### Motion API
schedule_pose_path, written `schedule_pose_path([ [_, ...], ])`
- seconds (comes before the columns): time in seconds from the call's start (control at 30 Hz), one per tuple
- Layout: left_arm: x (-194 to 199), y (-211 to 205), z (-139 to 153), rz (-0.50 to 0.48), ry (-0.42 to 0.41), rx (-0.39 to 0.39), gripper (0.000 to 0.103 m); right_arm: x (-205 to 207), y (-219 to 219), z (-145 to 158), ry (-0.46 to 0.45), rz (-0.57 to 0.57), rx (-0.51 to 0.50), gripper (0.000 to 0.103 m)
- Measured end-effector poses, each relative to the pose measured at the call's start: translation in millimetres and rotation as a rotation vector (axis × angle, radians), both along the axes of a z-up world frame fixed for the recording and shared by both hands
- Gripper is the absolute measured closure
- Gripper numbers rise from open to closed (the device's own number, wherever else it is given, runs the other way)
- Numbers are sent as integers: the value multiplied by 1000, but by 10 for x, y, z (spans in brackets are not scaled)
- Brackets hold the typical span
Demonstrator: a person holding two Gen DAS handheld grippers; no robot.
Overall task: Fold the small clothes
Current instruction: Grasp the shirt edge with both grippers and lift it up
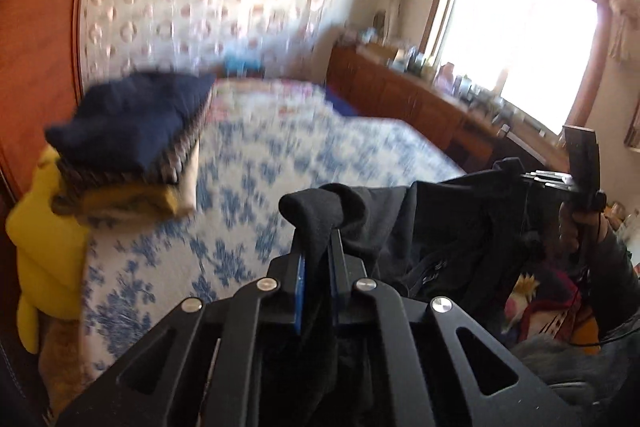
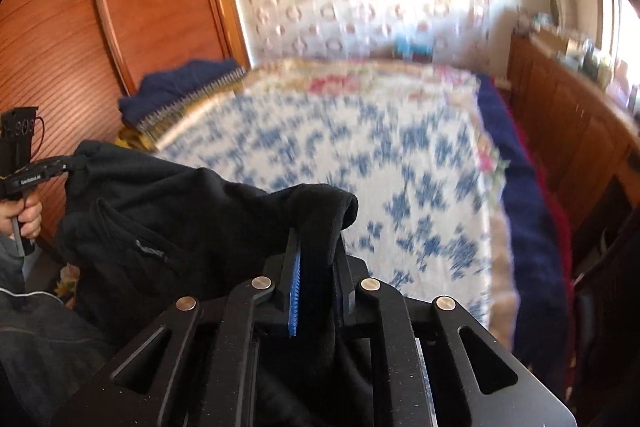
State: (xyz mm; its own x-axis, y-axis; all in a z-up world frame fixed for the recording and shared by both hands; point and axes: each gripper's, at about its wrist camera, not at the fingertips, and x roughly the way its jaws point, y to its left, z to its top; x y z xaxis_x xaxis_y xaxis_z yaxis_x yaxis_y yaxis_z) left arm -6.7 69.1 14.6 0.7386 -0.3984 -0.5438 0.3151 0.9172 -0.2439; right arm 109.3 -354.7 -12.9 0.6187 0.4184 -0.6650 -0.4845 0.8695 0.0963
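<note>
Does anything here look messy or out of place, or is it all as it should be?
Nothing is spilled or damaged. The black garment hangs bunched and unfolded between the left gripper and right gripper, each shut on an edge. The stack of folded clothes sits near the bed's edge, its top navy piece slightly overhanging. Both views are blurred.

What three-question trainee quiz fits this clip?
1. True or false: both tools pinch one black garment.
2. Which is on top of the folded stack? A navy piece, B yellow piece.
3. Fill in: the bed cover is white with ____ flowers.

Key: 1 true, the left tool and the right tool each grip an edge; 2 A; 3 blue.
</note>
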Motion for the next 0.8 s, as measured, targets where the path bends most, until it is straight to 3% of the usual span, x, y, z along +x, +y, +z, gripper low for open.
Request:
schedule_pose_path([
  [0.2, -391, 40, 675, 12, -179, -28, 97, -405, 20, 682, -163, -4, -11, 95],
  [0.47, -652, 214, 1354, 45, -350, -29, 97, -852, -39, 1658, -387, 16, 19, 95],
  [0.67, -636, 365, 1659, 72, -440, -29, 97, -1011, 7, 2100, -489, 47, 23, 95],
  [0.8, -416, 399, 1790, 81, -469, -27, 97, -933, 16, 2250, -525, 40, -11, 95],
])
